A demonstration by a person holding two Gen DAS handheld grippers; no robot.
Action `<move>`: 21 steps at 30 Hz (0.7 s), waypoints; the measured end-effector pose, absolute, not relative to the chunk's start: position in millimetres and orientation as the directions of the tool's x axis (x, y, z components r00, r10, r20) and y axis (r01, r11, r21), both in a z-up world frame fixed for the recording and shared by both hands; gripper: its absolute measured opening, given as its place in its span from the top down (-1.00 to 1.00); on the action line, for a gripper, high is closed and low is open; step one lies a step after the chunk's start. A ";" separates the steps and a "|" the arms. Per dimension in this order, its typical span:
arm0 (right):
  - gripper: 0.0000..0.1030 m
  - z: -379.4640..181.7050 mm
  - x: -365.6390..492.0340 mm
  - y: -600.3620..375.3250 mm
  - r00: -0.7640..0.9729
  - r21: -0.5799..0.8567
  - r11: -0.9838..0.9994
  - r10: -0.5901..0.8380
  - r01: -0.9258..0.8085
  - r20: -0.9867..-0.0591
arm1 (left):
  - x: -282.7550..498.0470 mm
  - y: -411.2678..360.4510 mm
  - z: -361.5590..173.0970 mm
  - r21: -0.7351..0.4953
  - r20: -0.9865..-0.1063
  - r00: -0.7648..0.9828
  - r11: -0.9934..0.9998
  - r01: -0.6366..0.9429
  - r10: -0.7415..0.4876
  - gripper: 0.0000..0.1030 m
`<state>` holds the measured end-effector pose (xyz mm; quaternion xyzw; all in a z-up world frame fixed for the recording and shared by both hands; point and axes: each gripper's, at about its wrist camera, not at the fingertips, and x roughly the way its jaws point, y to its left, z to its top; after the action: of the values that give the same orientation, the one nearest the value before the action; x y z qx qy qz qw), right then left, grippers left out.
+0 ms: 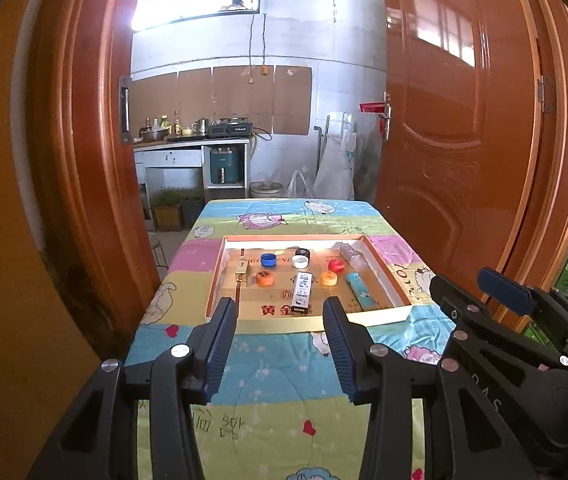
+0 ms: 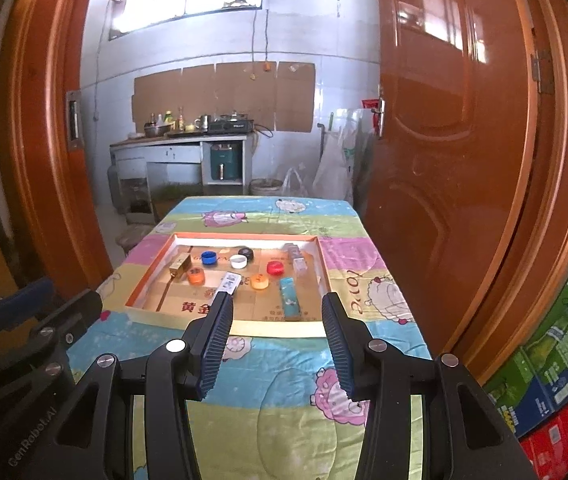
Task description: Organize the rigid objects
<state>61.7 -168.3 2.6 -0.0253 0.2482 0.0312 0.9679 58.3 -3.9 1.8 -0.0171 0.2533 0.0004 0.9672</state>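
Inside, round plastic caps (image 1: 268, 259) dot the shallow rectangular cardboard tray (image 1: 388, 312).

- Bare patterned tablecloth (image 1: 267, 364) is lying open toward 12 o'clock.
- Tray wall (image 1: 275, 323) is standing beyond.
- Wooden door (image 1: 464, 128) is crowding at 2 o'clock.

White box's (image 2: 231, 282) near end behind right gripper's (image 2: 275, 308) finger
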 end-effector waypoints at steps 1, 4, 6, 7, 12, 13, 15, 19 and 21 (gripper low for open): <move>0.07 3.9 57.8 -168.3 0.878 -0.034 0.997 0.047 -0.072 -0.477 | 55.7 -3.9 2.5 -0.032 -0.488 0.873 0.999 -0.012 -0.005 0.13; 0.07 6.9 49.1 -169.2 0.883 -0.032 0.997 0.047 -0.070 -0.466 | 48.9 -3.7 3.8 -0.032 -0.478 0.878 0.999 -0.019 0.001 0.13; 0.07 8.2 45.3 -169.4 0.885 -0.033 0.997 0.047 -0.070 -0.464 | 45.7 -4.5 4.2 -0.030 -0.475 0.880 0.999 -0.018 0.001 0.13; 0.07 8.7 43.2 -169.2 0.885 -0.033 0.997 0.047 -0.071 -0.463 | 44.0 -5.3 4.5 -0.028 -0.474 0.881 0.999 -0.016 0.001 0.13; 0.07 10.2 31.6 -169.3 0.886 -0.037 0.997 0.048 -0.074 -0.460 | 35.9 -8.3 5.6 -0.019 -0.480 0.877 1.000 -0.005 -0.004 0.13; 0.07 10.5 29.4 -169.5 0.887 -0.038 0.997 0.047 -0.072 -0.460 | 34.5 -8.8 5.3 -0.016 -0.484 0.875 1.000 -0.005 -0.003 0.13; 0.07 11.3 26.8 -170.5 0.887 -0.040 0.997 0.045 -0.071 -0.459 | 31.3 -8.6 5.3 -0.014 -0.490 0.872 1.000 -0.007 -0.001 0.13; 0.07 12.9 21.8 -170.9 0.888 -0.038 0.997 0.048 -0.074 -0.458 | 24.6 -7.7 6.0 -0.013 -0.492 0.871 1.000 -0.009 0.001 0.13; 0.07 13.4 20.0 -171.3 0.888 -0.036 0.996 0.052 -0.077 -0.457 | 22.6 -7.7 6.1 -0.011 -0.492 0.870 1.000 -0.010 0.004 0.13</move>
<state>20.0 -171.3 13.4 -0.0267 0.2343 0.0330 0.9712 22.6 -7.6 6.1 -0.0067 0.2546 0.0036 0.9670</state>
